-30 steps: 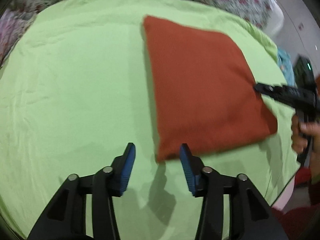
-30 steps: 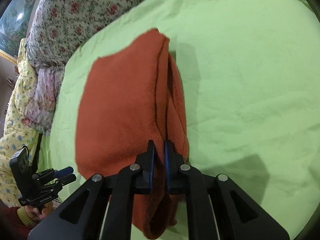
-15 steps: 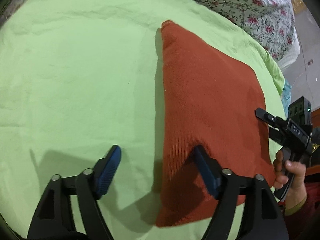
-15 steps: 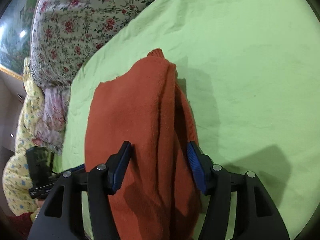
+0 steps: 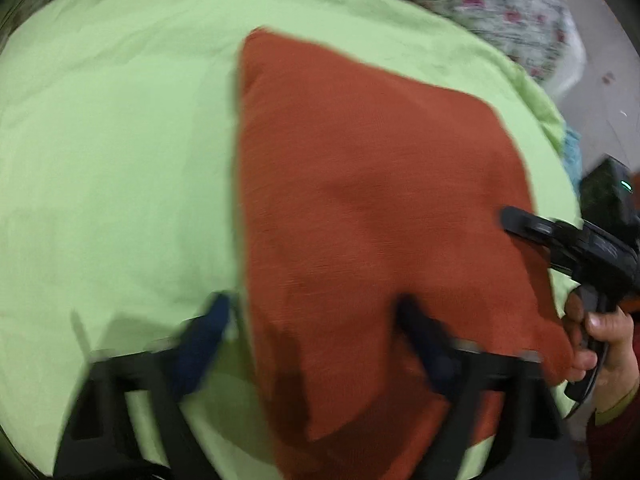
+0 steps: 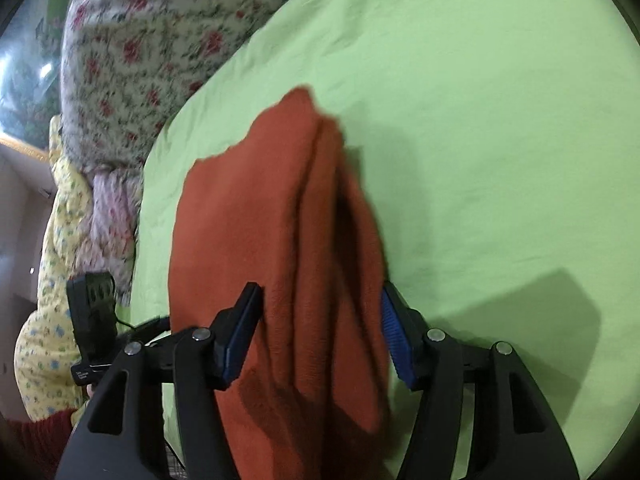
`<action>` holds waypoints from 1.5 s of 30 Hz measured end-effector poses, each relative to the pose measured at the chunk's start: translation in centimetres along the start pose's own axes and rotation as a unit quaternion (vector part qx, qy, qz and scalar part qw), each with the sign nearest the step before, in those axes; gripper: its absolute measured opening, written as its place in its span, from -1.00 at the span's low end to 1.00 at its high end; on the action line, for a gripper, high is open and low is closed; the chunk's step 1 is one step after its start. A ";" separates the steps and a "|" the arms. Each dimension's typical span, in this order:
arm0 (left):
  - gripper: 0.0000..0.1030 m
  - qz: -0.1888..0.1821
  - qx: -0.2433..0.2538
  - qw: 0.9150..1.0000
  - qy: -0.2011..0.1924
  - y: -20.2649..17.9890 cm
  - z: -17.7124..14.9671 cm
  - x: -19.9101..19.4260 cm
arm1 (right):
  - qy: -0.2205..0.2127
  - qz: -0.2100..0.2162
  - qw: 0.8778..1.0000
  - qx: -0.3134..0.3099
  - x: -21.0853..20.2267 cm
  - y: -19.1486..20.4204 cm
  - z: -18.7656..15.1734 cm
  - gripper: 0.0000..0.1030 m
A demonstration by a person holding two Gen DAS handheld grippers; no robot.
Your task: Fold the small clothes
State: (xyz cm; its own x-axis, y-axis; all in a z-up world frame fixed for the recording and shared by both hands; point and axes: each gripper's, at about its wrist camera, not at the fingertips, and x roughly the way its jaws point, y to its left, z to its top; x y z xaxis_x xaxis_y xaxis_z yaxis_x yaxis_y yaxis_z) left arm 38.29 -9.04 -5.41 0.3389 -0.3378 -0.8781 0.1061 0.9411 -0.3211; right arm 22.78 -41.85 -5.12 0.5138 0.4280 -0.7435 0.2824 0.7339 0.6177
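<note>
the orange garment (image 5: 372,216) lies folded on the bed's green sheet (image 5: 112,152); my left hand-held gripper (image 5: 312,320), just narrowing, and right hand-held gripper (image 6: 320,320) straddle its edges, gaping, gripping nothing; another fold likely remains.

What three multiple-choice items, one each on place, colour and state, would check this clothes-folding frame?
1. The garment lies on: A) a green sheet B) a wooden floor C) a chair
2. The garment is: A) blue B) rust orange C) white
3. The right gripper's jaws are: A) pinched shut on a hem B) apart, straddling the cloth C) out of view

A: the green sheet lies under it.
B: the folded garment is rust orange.
B: the right gripper has both pads apart, the cloth between them.
</note>
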 end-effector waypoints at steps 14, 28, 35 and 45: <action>-0.62 -0.070 -0.029 0.994 -0.077 5.6 -6.8 -14.0 | -0.018 0.077 0.997 0.009 -2.0 9.1 -4.3 -0.49; -0.37 0.000 -0.111 0.993 -0.042 20.1 -18.7 -18.1 | 0.082 0.104 0.991 -0.028 8.8 19.0 -11.1 -0.45; 0.04 0.014 -0.135 0.990 -0.047 21.3 -21.8 -20.1 | 0.072 0.031 0.997 -0.026 9.3 18.2 -11.8 -0.25; 0.01 0.088 -0.117 0.987 -0.071 20.9 -20.0 -22.7 | 0.007 0.021 0.997 -0.074 4.9 21.6 -9.1 -0.25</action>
State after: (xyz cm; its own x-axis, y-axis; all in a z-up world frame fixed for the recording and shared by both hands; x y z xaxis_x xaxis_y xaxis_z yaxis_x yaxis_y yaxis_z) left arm 14.13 17.94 0.74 0.4625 -0.1479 -0.8742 -0.1801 0.9498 -0.2560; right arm 24.01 -19.10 2.26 0.5100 0.4664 -0.7227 0.1384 0.7848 0.6041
